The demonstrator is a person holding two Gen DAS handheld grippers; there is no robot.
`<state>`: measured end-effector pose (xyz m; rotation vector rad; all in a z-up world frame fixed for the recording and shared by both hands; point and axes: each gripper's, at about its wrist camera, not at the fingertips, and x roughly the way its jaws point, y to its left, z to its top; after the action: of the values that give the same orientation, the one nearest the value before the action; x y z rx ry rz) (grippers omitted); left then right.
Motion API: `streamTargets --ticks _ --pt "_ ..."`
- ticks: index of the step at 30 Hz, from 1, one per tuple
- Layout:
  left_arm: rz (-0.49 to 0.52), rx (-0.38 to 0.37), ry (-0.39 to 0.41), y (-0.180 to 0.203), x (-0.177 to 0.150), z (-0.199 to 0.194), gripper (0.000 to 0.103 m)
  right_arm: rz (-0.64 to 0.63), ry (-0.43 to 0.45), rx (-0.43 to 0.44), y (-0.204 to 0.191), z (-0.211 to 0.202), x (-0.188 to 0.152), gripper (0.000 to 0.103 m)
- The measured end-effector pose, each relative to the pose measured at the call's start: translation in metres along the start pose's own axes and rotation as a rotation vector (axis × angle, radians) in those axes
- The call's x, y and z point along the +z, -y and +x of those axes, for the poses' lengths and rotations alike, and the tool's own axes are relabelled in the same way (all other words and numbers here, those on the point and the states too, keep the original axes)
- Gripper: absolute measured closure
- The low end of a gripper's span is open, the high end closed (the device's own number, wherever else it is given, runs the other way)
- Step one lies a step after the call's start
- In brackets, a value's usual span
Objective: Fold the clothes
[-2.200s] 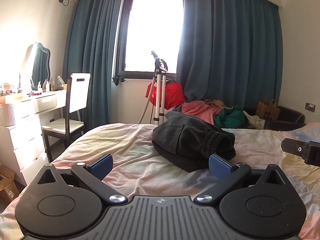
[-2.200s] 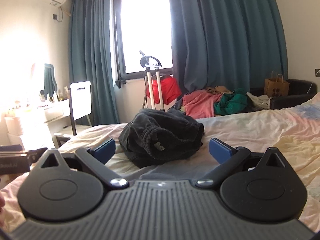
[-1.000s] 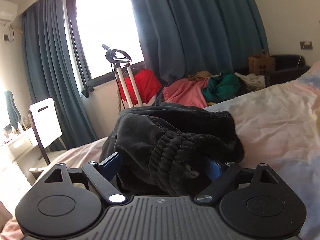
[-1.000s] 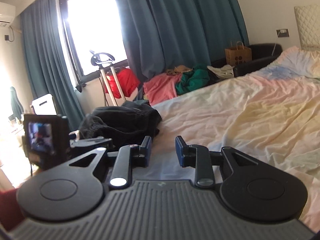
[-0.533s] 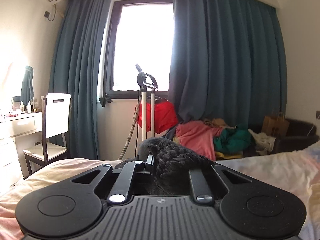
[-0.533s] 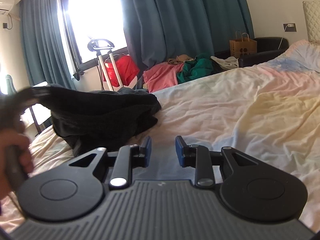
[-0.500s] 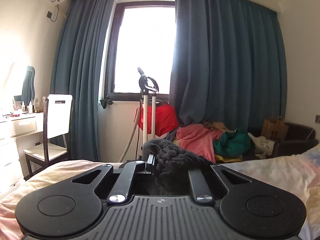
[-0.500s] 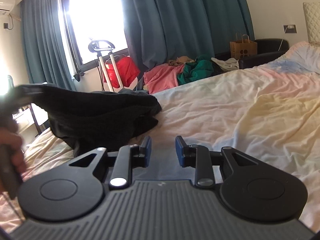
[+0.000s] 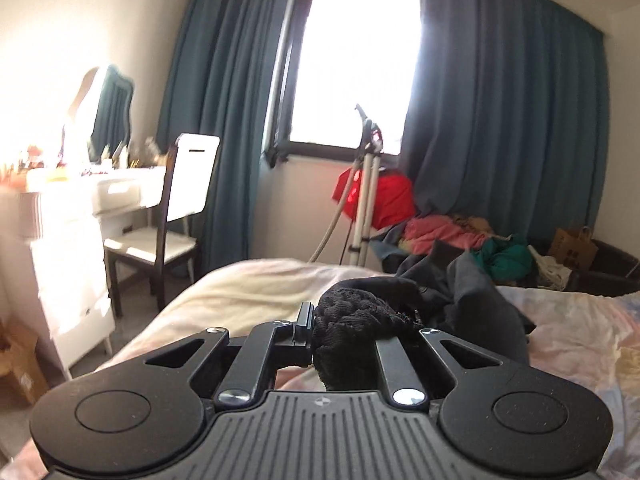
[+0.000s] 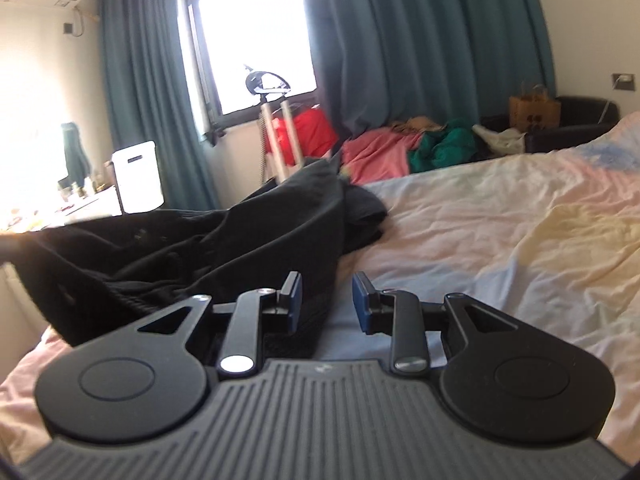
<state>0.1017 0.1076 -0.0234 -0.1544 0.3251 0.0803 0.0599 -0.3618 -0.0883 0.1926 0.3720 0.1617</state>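
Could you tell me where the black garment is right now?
In the left wrist view, the black garment is bunched between the closed fingers of the left hand-held gripper and trails right across the bed; in the right wrist view it stretches across the left.

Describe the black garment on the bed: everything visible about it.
The black garment is a dark, soft, matte fabric, crumpled and unfolded. One end is a thick ribbed knit band, bunched and pinched in the shut left claw. From there the cloth is drawn out in a raised, creased sheet, while its far part lies heaped on the pastel bed sheet. The right claw stands beside its lower edge, jaws apart, not gripping it.
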Motion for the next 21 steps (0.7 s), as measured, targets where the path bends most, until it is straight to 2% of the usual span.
streamTargets --ticks 1,3,5,9,13,17,18,19,20,21 --pt "-0.035 0.010 -0.028 -0.014 -0.007 0.007 0.093 -0.022 -0.024 0.016 -0.007 0.003 -0.004 0.071" --pt "-0.072 0.019 -0.057 -0.034 -0.016 0.014 0.093 -0.064 -0.073 0.049 -0.020 0.011 -0.012 0.064" --pt "-0.082 0.031 -0.077 -0.048 -0.018 0.021 0.092 -0.097 -0.136 0.085 -0.032 0.024 -0.021 0.048" --pt "-0.096 0.017 -0.073 -0.051 -0.022 0.014 0.088 -0.151 -0.214 0.080 -0.048 0.049 -0.041 0.042" --pt "-0.103 0.026 -0.084 -0.044 -0.023 0.020 0.086 -0.201 -0.251 0.002 -0.047 0.082 -0.058 0.042" --pt "-0.117 0.043 -0.108 -0.041 -0.026 0.037 0.085 -0.166 -0.267 0.004 -0.032 0.110 -0.062 0.045" --pt "-0.118 0.044 -0.111 -0.041 -0.027 0.039 0.085 -0.151 -0.258 0.016 -0.032 0.111 -0.061 0.049" --pt "-0.118 0.045 -0.112 -0.041 -0.028 0.041 0.085 -0.146 -0.247 0.028 -0.033 0.111 -0.060 0.062" --pt "-0.120 0.043 -0.113 -0.042 -0.028 0.043 0.085 -0.146 -0.238 0.033 -0.035 0.111 -0.059 0.069" --pt "-0.123 0.040 -0.114 -0.042 -0.027 0.045 0.086 -0.156 -0.226 0.026 -0.038 0.109 -0.057 0.071"
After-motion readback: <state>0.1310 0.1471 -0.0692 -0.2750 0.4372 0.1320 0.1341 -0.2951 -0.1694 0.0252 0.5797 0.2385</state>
